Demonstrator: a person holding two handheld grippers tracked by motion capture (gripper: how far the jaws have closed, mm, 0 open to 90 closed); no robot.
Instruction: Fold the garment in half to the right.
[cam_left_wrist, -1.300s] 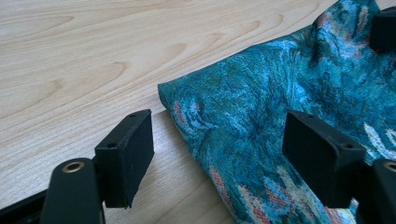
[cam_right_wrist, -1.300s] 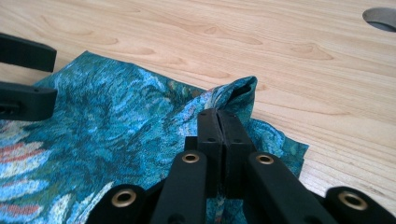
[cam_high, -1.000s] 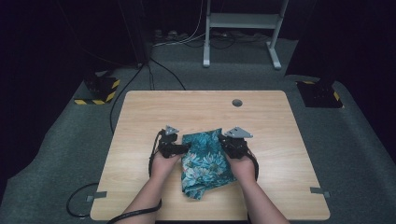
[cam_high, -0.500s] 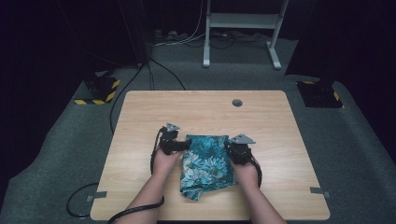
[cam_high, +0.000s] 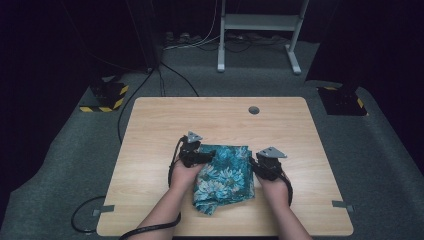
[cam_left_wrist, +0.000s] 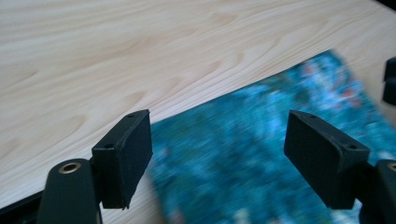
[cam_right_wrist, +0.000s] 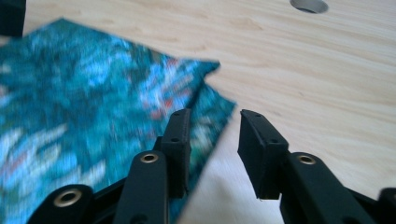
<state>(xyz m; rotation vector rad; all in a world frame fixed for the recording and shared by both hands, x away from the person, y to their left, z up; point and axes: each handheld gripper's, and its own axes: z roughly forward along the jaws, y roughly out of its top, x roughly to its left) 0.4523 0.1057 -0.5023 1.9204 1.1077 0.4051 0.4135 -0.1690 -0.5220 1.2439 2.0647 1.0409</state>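
A folded cloth (cam_high: 225, 172) with a teal and blue flower print lies flat on the wooden table (cam_high: 150, 130), a little below the middle of the high view and near the table's front edge. Its lower left corner hangs into a loose point toward the bottom of the frame.

The left gripper (cam_high: 196, 156) sits at the cloth's upper left edge in the high view, held by the person's left hand (cam_high: 182, 175), whose forearm comes in from the bottom of the frame. In the left gripper view its jaws stand wide apart, one at lower left and one at lower right, with the cloth (cam_left_wrist: 261, 158) lying blurred on the table beneath the gap. Neither pad presses on the fabric, so this gripper is open and holds nothing.

The right gripper (cam_high: 262, 169) sits at the cloth's right edge in the high view, held by the right hand (cam_high: 274, 187). Its jaws have just been opening. In the right gripper view they stand a little apart at the bottom middle of the frame; the left jaw lies over the cloth's (cam_right_wrist: 93, 107) edge, the right one over bare wood, and the gap between them shows only table. The cloth's two layered corners (cam_right_wrist: 217, 88) lie just ahead of the jaws.

A round hole (cam_high: 254, 109) in the table sits in the upper right part of the tabletop, well apart from the cloth.
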